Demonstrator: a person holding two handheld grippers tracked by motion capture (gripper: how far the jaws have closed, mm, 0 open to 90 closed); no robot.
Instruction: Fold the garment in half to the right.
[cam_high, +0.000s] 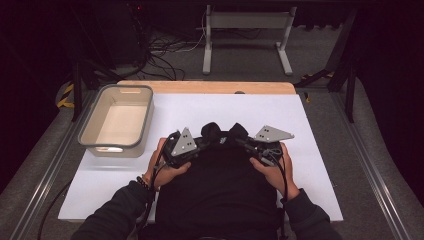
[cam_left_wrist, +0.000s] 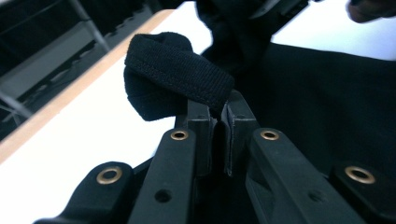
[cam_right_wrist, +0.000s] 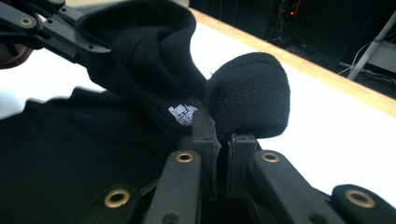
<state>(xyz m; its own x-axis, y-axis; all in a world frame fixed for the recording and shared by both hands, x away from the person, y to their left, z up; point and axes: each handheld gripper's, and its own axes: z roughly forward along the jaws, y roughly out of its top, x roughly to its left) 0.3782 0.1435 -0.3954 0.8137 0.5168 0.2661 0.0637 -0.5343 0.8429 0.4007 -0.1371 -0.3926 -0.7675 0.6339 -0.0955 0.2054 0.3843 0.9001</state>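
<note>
A white-topped table (cam_high: 310, 130) with a wooden far edge carried a black garment (cam_high: 217, 190) near the front and a grey bin (cam_high: 142, 127) at left.

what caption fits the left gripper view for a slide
Left claw shut on the ribbed hem of a black knit garment over the white table.

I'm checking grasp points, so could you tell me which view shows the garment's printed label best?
The right gripper view: the white-printed label sits just beyond the right gripper. In the high view the black garment is too small to make it out; the left gripper view gives its stitched edge.
</note>
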